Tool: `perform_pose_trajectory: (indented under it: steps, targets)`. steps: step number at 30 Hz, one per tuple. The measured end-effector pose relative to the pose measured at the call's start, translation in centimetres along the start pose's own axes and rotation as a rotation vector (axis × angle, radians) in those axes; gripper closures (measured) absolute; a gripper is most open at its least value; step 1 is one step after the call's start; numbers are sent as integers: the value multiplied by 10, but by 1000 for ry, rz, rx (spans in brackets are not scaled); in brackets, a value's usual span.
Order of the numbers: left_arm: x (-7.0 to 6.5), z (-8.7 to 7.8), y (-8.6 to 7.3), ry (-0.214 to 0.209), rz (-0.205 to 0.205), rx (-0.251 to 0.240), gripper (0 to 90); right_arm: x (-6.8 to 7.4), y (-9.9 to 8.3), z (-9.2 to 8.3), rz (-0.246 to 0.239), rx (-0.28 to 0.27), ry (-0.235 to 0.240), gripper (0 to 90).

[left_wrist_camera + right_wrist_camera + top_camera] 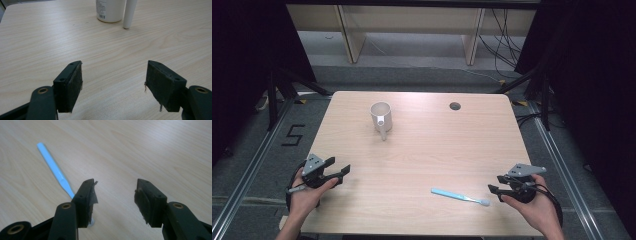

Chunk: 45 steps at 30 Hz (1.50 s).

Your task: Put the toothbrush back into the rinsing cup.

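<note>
Right gripper (498,190): held at the near right edge of the table (422,150); jaws spread, nothing between them. In the right gripper view (113,192) the left jaw is seen just over the brush's head end.
Toothbrush (459,195): light blue, laid flat on the near right part of the table, head toward the right gripper, handle (51,163) pointing away to the left. Not gripped.
Left gripper (338,169): held at the near left edge; jaws spread wide and empty (113,75), aimed across bare wood toward the mug.
Mug (381,117): white, upright, set farther back, left of centre, well apart from both grippers; handle turned toward the near side. Its base is seen in the left gripper view (110,11).
Step in hand: judged as the approach to the toothbrush; no grasp made yet.
Next move: the right jaws are to be lowered astride the brush and closed on its thin neck or handle; a low, flat pinch is called for.
</note>
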<state>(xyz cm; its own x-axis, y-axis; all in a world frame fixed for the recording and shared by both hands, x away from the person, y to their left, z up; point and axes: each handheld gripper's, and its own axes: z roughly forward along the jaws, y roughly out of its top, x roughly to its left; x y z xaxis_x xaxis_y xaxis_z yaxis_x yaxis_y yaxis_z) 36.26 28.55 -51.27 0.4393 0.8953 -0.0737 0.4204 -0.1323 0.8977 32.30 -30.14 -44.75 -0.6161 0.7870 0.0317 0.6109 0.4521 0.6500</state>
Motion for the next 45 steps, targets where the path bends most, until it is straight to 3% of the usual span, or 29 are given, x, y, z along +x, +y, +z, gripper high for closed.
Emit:
perform_pose_trajectory:
  steps: [2,6,9,13,16,17,20,21,24,31,44,45]
  targets:
    - [0,-1,0,-2,0,-3,291,2,3,5,-25,3,9,515]
    - [0,-2,1,0,4,-1,290,-1,12,8,-109,91,31,523]
    - [-1,-1,1,-5,3,-2,290,1,15,9,-99,124,43,524]
    - [-2,-1,1,-6,7,4,289,-1,22,14,-160,163,49,530]
    - [-3,0,1,-10,10,6,289,4,26,16,-154,220,58,544]
    - [-3,0,1,-15,10,2,289,4,29,20,-189,234,77,557]
    - [-3,0,1,-11,12,8,289,7,32,22,-197,266,85,569]
    - [-4,0,1,-11,10,8,289,8,35,26,-241,278,95,586]
    - [-4,0,1,-12,11,9,289,11,37,29,-246,307,103,594]
    - [-5,1,0,-15,14,15,288,19,50,37,-332,403,119,609]
    - [-6,1,1,-22,17,9,287,37,64,52,-434,518,148,671]
    - [-6,1,1,-23,17,10,288,37,65,55,-464,518,156,675]
